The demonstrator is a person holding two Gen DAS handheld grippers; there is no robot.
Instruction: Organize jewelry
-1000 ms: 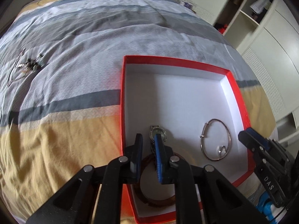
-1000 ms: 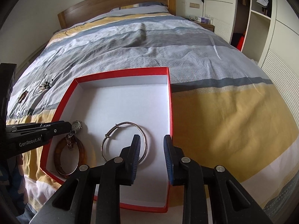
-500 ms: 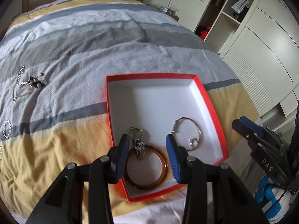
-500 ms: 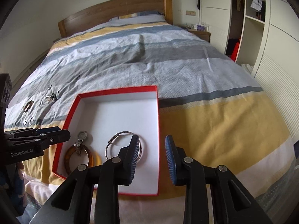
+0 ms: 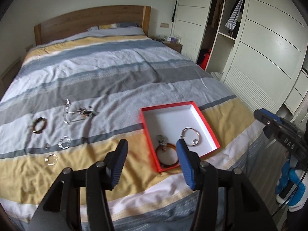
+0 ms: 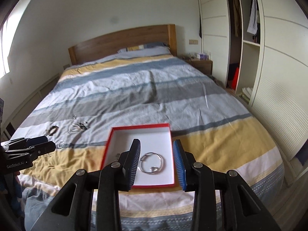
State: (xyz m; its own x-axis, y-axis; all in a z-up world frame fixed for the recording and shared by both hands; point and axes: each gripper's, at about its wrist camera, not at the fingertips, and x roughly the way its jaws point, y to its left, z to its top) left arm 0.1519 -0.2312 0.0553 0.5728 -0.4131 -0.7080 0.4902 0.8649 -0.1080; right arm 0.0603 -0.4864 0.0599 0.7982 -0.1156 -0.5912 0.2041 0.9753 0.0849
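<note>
Red-rimmed shallow cardboard box (image 5: 208, 130), white inside, lies on the striped yellow, grey and white bedspread (image 5: 115, 80) ahead of both tongs, holding an amber bangle (image 5: 167, 156), a steel wristwatch (image 5: 162, 142) and a thin silver bangle (image 6: 152, 162). Left tongs (image 5: 152, 155) and right tongs (image 6: 156, 155) hang above it, jaws just parted wider, nothing between them. Loose bracelets and chains (image 5: 77, 113) lie well left of the left tongs.

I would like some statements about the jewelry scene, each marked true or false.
1. The red box holds a silver bangle. True.
2. The left claw grips the amber bangle. False: it is open and empty; the bangle lies in the box.
3. Several jewelry pieces lie loose on the bedspread. True.
4. The watch lies outside the box. False: it is inside, across the amber bangle.
</note>
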